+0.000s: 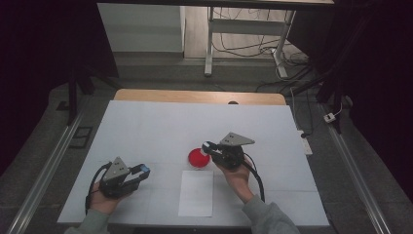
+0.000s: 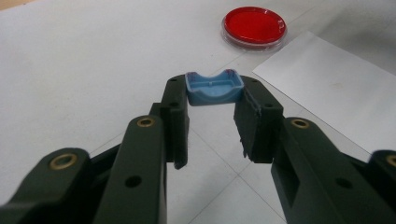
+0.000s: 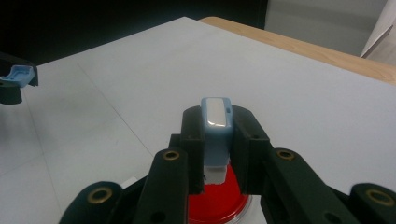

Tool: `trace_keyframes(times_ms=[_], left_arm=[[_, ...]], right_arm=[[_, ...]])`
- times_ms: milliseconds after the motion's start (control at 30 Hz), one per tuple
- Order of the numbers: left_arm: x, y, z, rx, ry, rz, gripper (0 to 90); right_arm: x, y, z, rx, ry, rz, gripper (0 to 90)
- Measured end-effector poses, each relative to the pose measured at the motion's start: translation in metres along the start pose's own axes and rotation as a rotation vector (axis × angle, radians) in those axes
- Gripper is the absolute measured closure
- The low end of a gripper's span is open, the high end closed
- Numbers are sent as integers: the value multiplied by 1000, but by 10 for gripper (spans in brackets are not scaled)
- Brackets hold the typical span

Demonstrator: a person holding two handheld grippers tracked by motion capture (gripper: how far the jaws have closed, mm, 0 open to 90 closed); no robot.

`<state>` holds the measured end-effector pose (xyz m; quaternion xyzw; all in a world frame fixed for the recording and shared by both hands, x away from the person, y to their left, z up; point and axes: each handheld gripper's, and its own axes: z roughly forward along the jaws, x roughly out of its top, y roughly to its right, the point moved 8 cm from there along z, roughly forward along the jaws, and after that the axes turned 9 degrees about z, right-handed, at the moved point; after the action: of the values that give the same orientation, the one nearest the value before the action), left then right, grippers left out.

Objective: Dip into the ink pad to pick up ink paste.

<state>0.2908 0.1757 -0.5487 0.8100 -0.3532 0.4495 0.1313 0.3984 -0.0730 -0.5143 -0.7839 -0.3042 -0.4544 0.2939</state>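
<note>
Left hand-held gripper [image 1: 142, 171], low at the bench's [image 1: 146, 131] near-left corner, is clamped on a small blue cap [image 2: 214, 87], its hollow side facing up betw. the jaw tips. Centre: a red dish [image 1: 198, 158] sits on the white bench top, touching or just clear of the far edge of a paper sheet [image 1: 196, 192] — can't tell which. Right hand-held gripper [image 1: 208, 146] hangs over the dish, jaws closed on a blue-and-white stamp [image 3: 216, 135], white end pointing down at the red surface, w/ a gap that looks small.

Judged step: inking the stamp in the dish, then pressing it on the sheet. To do it well, keep the stamp square to the dish so the whole face meets the red evenly, lift straight off, then carry it toward the person to the sheet and press flat w/o sliding. Left side should keep the cap steady, hollow up, ready for re-capping. Dish is light and may shift if dragged.
</note>
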Motion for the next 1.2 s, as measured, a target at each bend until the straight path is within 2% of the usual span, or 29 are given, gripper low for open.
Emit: trace_keyframes(times_ms=[233, 667, 1200], left_arm=[[-1, -1, 0, 0, -2, -1, 654], [-1, -1, 0, 0, -3, -2, 654], [-1, -1, 1, 0, -5, 1, 654]], right_arm=[[1, 0, -9, 5, 15, 6, 758], [-3, 7, -23, 0, 8, 11, 758], [-3, 6, -38, 8, 19, 9, 758]])
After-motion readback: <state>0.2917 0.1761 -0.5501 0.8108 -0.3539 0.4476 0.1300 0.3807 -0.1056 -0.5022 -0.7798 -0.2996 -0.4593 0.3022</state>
